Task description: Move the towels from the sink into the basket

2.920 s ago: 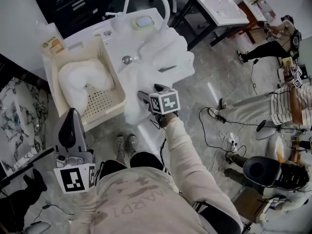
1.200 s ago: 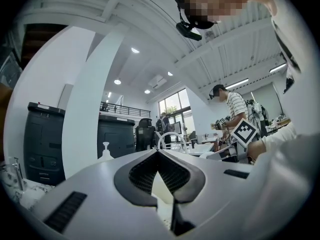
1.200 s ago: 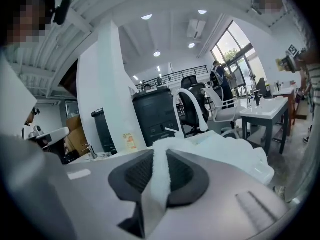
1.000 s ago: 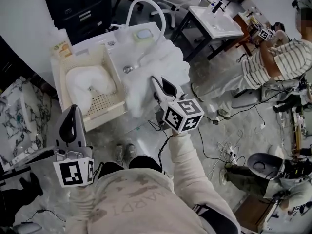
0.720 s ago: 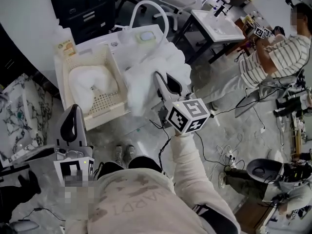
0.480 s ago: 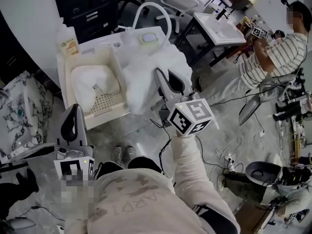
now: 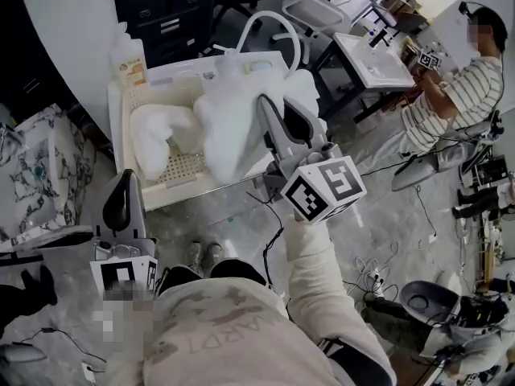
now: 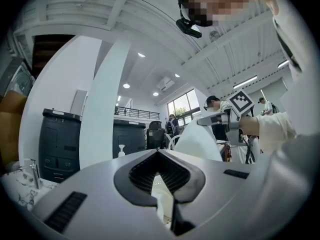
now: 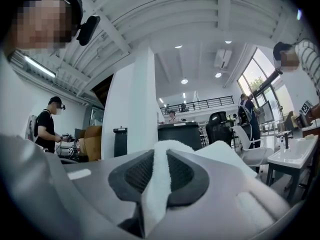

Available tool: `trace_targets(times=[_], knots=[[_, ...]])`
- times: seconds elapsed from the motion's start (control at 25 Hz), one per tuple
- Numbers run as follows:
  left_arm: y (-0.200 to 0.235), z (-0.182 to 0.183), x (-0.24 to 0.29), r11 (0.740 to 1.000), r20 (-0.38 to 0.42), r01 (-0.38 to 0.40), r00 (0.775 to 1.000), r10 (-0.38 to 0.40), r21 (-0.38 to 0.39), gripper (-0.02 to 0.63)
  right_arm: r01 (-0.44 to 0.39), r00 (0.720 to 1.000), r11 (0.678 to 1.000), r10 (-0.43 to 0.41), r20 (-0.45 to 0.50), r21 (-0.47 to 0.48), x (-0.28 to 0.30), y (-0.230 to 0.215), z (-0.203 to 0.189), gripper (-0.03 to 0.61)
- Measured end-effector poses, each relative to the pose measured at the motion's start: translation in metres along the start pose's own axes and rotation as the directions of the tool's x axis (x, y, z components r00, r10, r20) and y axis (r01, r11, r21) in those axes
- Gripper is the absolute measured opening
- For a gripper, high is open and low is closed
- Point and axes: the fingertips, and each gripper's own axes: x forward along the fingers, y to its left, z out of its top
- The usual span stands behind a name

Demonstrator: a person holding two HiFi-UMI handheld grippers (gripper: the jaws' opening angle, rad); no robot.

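My right gripper (image 7: 275, 107) is shut on a large white towel (image 7: 233, 131). The towel hangs in the air over the right edge of the cream perforated basket (image 7: 181, 167). In the right gripper view a fold of the towel (image 9: 155, 184) is pinched between the dark pads. A second white towel (image 7: 157, 131) lies curled inside the basket. The white sink unit (image 7: 185, 71) is mostly hidden behind the hanging towel. My left gripper (image 7: 125, 185) is low at the near left, pointing up, shut and holding nothing; its view shows the hanging towel (image 8: 200, 141).
A curved white faucet hose (image 7: 278, 18) arches behind the sink. A bottle with an orange label (image 7: 129, 55) stands at the basket's far corner. Another sink table (image 7: 374, 59) and a person in a striped shirt (image 7: 459, 87) are on the right. Cables lie on the floor.
My right gripper has lifted the towel up from the sink and carried it left, so it now hangs partly over the basket. My left gripper has hardly moved.
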Motion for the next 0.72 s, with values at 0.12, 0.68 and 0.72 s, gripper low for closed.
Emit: trace_targets(times=[0.12,0.68,0.72], knots=[[0.006,0.002,-0.006,1.000,0.000,-0.025,1.000,0.025,0.004,0.005,-0.047,0.999,0.999,0.047,0.021,-0.005,0.012,0.015,0.010,0.069],[0.043,0.003,-0.039,0.986,-0.006,-0.163,0.987,0.164,0.026,0.005,-0.247,0.968,0.969,0.246,0.048,0.025,0.061,0.084,0.009,0.069],[0.045,0.003,-0.041,0.985,-0.007,-0.172,0.985,0.172,0.027,0.005,-0.256,0.966,0.966,0.255,0.046,0.028,0.064,0.087,0.007,0.069]])
